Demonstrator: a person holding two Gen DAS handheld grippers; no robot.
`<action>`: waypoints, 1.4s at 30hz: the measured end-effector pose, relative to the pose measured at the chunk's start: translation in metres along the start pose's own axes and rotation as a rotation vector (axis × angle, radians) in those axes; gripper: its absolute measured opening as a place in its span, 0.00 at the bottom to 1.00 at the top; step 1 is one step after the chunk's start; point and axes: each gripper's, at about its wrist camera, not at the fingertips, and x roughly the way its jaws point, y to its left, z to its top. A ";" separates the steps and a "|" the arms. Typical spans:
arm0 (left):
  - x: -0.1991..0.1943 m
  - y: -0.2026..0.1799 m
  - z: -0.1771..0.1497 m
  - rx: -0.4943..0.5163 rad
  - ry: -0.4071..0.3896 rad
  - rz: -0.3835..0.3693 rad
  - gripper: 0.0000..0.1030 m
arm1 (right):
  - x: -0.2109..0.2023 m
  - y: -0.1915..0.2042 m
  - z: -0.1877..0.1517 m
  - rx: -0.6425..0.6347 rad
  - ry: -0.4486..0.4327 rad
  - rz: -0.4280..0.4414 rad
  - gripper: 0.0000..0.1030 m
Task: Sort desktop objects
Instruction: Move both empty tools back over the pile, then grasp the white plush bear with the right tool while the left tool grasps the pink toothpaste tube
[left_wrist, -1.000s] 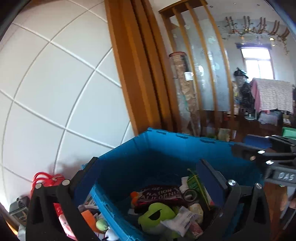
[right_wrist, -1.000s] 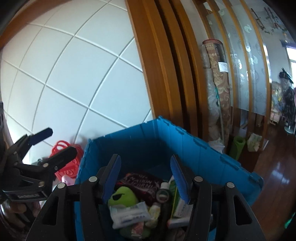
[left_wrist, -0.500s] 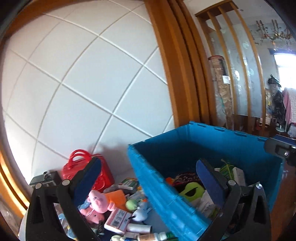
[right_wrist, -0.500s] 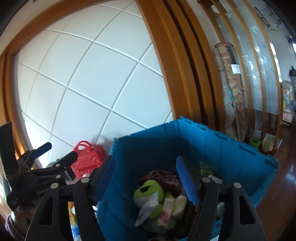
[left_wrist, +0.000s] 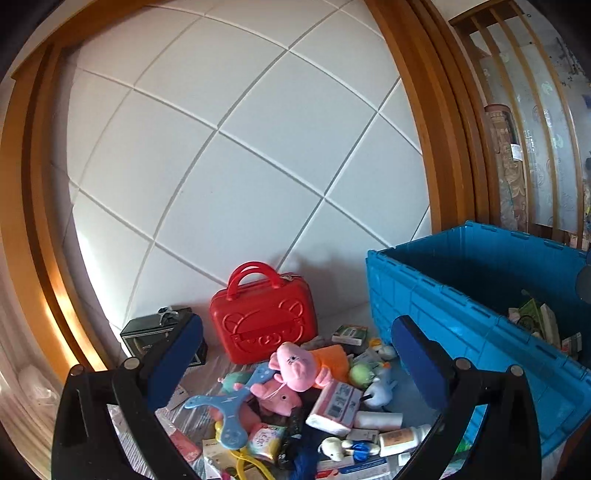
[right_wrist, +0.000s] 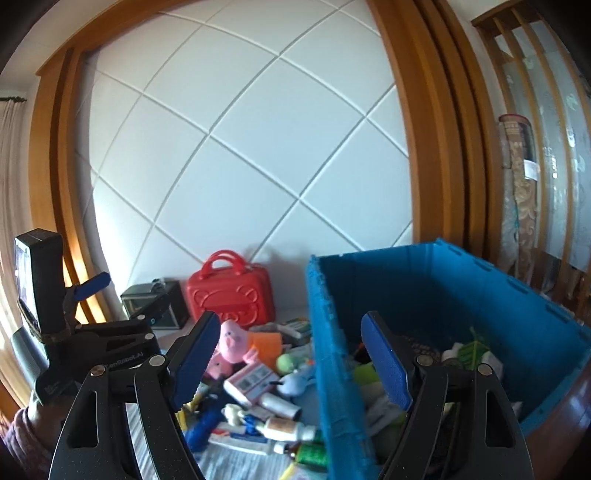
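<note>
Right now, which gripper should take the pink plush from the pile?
Left. The left gripper is open with the pink plush framed between its jaws. The right gripper is also open, but straddles the blue crate wall.

white panelled wall (left_wrist: 240, 166) | wooden frame (left_wrist: 436, 122) | rolled patterned mat (right_wrist: 521, 192)

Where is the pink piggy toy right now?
In the left wrist view, the pink piggy toy lies on the pile of small things, just in front of the red case and left of the blue crate.
</note>
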 end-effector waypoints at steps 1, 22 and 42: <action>0.002 0.009 -0.004 0.001 0.010 0.007 1.00 | 0.005 0.007 -0.003 0.002 0.012 0.001 0.77; 0.052 0.123 -0.139 -0.039 0.245 0.178 1.00 | 0.170 0.056 -0.141 -0.044 0.444 0.124 0.77; 0.072 0.147 -0.260 -0.112 0.471 0.138 1.00 | 0.344 0.093 -0.266 -0.396 0.767 0.115 0.48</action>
